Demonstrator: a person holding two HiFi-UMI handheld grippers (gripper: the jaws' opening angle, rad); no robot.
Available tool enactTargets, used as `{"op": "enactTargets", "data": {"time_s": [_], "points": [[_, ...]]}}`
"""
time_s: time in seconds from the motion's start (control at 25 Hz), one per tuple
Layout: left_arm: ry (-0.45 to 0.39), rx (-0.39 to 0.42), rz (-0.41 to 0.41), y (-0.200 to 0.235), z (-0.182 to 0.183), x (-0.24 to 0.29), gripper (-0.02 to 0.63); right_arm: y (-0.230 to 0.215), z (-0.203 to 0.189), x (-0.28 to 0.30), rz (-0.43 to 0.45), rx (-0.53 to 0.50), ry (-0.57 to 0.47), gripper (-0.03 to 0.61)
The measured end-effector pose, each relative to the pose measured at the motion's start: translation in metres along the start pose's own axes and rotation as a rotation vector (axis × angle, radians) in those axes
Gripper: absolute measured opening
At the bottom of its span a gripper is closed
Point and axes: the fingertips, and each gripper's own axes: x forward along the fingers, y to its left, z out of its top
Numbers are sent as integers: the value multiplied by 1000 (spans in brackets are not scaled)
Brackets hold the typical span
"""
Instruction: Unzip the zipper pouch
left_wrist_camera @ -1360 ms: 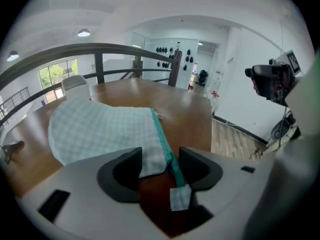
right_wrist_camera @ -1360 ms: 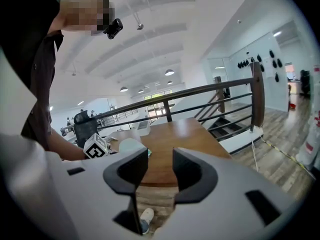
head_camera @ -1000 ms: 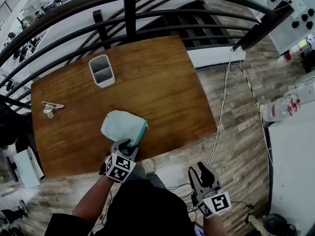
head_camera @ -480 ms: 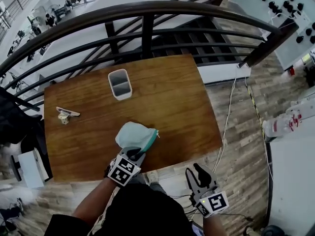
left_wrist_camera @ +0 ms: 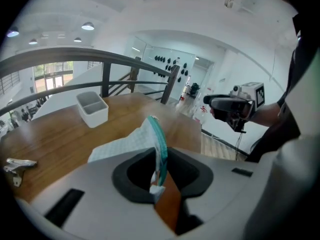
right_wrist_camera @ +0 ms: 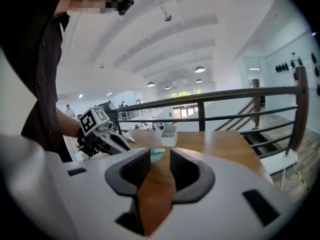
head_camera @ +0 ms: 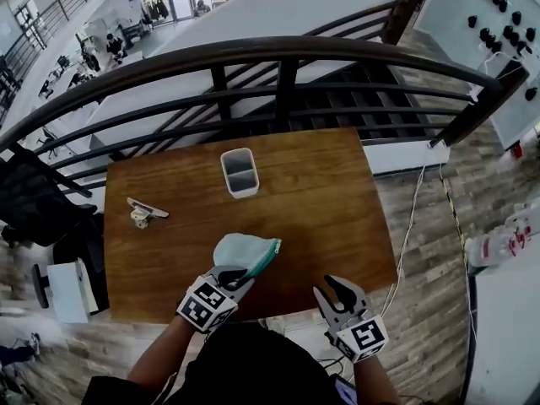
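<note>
Closing over the last second, the jaws of my left hand-held gripper [head_camera: 226, 277] now pinch the near end of the zipper pouch [head_camera: 245, 254], which a second ago lay loose between them. My right hand-held gripper [head_camera: 337, 292] has swung in from the right and narrowed a little; its jaws stand partly apart with nothing between them, well short of the pouch. I judge the pouch is now anchored, so the next job is catching the pull, which I cannot make out. The pouch is pale mint fabric, soft and rumpled, reaching straight ahead from my left jaws over the near edge of the worktop [head_camera: 321, 192]. Its teal zipper [head_camera: 268, 256] runs along the top edge and looks fully closed.
</note>
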Motion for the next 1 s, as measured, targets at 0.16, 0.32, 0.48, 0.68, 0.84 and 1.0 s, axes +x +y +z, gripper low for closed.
{"op": "enactTargets", "data": {"time_s": [0.16,0.32,0.48,0.68,0.84,1.0], "points": [[-48,-10,-58,6,4,-22,77,8,2,39,93,-82,46,118],[-160,-113,-127,19,10,-47,77,19,3,80,211,-145,100,137],[-184,-100,-88,43,-3,-69,77,37,5,126,350,-175,122,173],[-215,-149,-100,53,-15,-89,77,69,4,172,553,-292,169,214],[-260,-219,-122,61,-21,-101,78,90,-4,204,664,-476,223,247],[-264,-223,-116,66,-22,-113,78,110,-3,222,774,-539,251,271]]}}
